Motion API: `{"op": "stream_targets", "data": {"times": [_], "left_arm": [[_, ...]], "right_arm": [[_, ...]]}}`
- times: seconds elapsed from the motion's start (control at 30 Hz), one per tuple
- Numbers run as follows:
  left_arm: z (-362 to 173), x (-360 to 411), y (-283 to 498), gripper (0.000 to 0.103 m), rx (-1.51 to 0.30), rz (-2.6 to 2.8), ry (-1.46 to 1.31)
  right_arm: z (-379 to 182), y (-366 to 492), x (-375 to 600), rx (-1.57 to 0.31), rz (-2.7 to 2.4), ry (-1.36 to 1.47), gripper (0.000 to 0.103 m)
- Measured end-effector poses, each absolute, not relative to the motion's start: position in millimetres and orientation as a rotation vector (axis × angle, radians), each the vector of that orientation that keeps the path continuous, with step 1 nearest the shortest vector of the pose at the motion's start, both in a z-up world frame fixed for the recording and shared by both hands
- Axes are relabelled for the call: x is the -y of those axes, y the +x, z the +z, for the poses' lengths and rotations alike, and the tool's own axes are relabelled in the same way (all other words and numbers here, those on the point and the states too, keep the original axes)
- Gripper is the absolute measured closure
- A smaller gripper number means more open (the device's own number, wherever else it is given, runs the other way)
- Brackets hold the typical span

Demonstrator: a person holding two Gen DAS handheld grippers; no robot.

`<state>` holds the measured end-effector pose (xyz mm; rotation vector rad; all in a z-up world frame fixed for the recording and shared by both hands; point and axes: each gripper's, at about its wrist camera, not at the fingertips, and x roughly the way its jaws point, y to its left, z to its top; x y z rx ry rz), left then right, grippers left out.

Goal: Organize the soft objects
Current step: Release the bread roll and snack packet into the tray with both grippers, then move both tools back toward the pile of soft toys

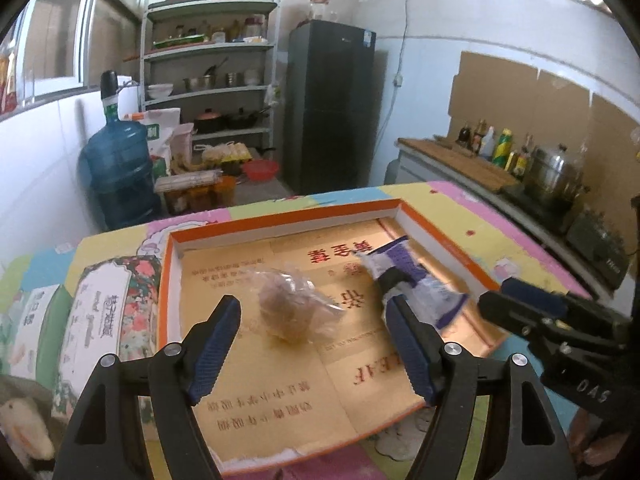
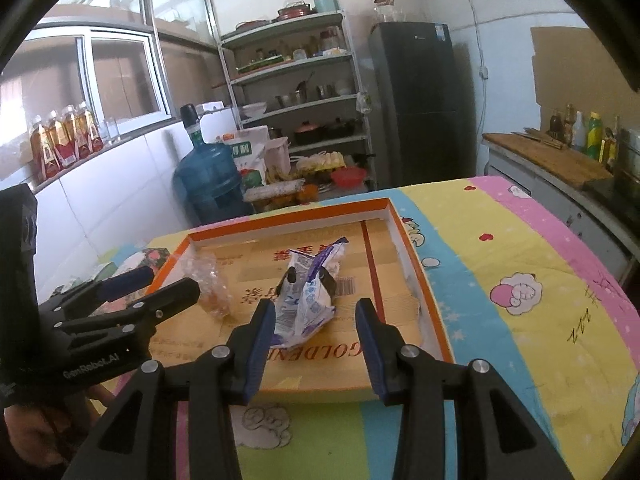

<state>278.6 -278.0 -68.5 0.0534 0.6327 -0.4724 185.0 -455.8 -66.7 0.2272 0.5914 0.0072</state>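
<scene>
A shallow orange-rimmed box (image 1: 280, 222) (image 2: 288, 222) lies on the table. In it lie a clear plastic bag with a brown lump (image 1: 286, 308) (image 2: 212, 288) and a crumpled white and purple packet (image 1: 408, 280) (image 2: 306, 296). My left gripper (image 1: 312, 316) is open and empty, just above the clear bag. My right gripper (image 2: 316, 316) is open and empty, its fingertips on either side of the near end of the packet. Each gripper also shows from the side in the other's view, the right one (image 1: 532, 300) and the left one (image 2: 160, 284).
A floral tissue box (image 1: 108, 300) and a plush toy (image 1: 24, 428) lie left of the orange box. The table has a colourful cartoon cloth (image 2: 520, 280). Behind stand a water jug (image 1: 120, 160), shelves (image 1: 212, 72), a fridge (image 1: 328, 104) and a counter with bottles (image 1: 500, 152).
</scene>
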Motion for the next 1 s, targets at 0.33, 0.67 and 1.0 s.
{"op": "stream_targets", "data": {"times": [0.33,0.67,1.0], "left_arm": [[-53.7,244.7,240.1,0.027,-0.570,-0.494,-0.028],[-34.5,201.7,191.5,0.026,-0.481,-0.433,-0.006],[-25.3,150.6,149.4,0.026,-0.446,-0.355,-0.023]], "right_arm": [[-52.7,150.7,434.9,-0.541,0.046,0.251,0.061],[-38.9,126.7,392.2,-0.508,0.115,0.202,0.061],[-27.0,115.1,352.6,-0.499,0.187,0.177,0.061]]}}
